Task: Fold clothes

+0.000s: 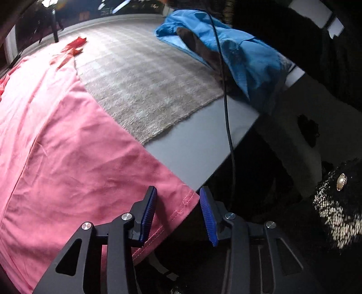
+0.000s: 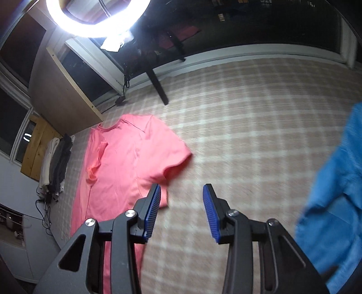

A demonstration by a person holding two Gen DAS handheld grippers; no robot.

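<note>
Pink shirt lies flat on the surface, its hem corner at the near edge. Left tongs spread, straddling that corner, nothing pinched. Right tongs spread over checked cloth, beside the sleeve. Advice: pinch both layers at the hem seam, lift evenly.

I count one pink short-sleeved cotton T-shirt spread flat on the one beige checked woven cloth that covers my one grey desk. One crumpled blue fabric garment lies to the right of that T-shirt, well apart from it. Beyond the T-shirt's collar glows one round white ring light. Two claws show, the left claw and the right claw, each with two blue ribbed pads.
</note>
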